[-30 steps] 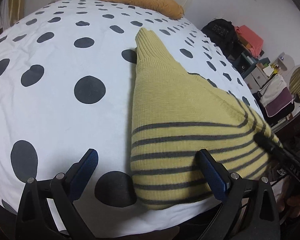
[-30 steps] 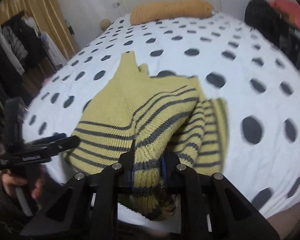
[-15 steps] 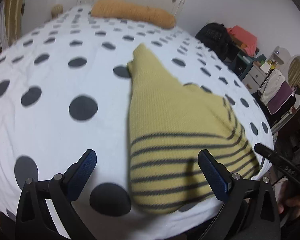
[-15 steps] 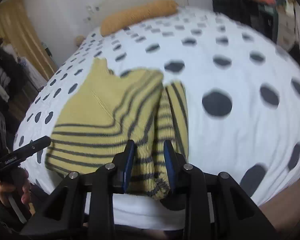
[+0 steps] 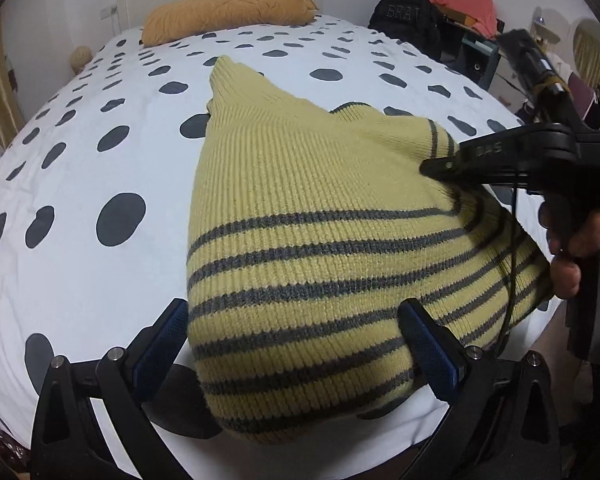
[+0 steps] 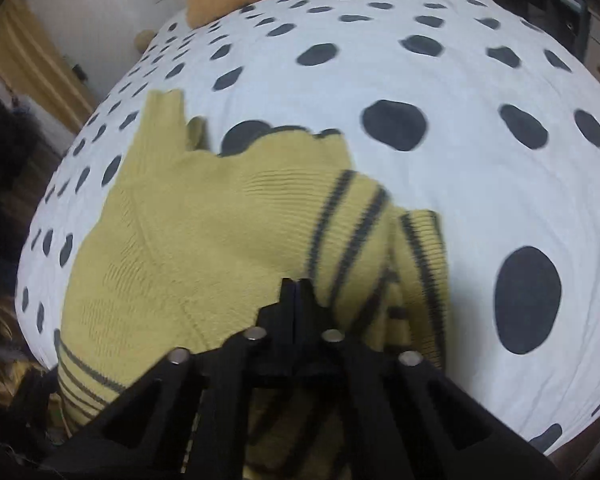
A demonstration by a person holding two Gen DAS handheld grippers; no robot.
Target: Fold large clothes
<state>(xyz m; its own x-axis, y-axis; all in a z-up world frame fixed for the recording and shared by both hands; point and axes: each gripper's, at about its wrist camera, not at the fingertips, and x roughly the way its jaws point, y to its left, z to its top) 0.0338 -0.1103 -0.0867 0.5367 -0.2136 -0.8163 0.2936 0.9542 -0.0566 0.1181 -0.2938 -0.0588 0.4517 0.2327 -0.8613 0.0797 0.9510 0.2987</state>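
Observation:
A yellow knit sweater with grey stripes (image 5: 300, 216) lies partly folded on the white bedspread with dark dots (image 5: 80, 184). My left gripper (image 5: 296, 344) is open, its blue pads on either side of the sweater's near striped edge, not clamping it. My right gripper (image 6: 296, 292) has its jaws closed together over the sweater (image 6: 188, 240), with its tips pressed against the knit; whether cloth is pinched between them is hidden. The right gripper also shows in the left wrist view (image 5: 452, 164), over the sweater's right side, held by a hand (image 5: 572, 248).
An orange pillow (image 5: 228, 10) lies at the head of the bed. A black bag (image 5: 404, 16) and cluttered shelves (image 5: 480, 44) stand to the right of the bed. Curtains and hanging clothes (image 6: 4, 120) are to the left.
The right gripper has closed fully and moved up and left over the sweater's right side. The left gripper stayed open and came closer to the sweater's near edge.

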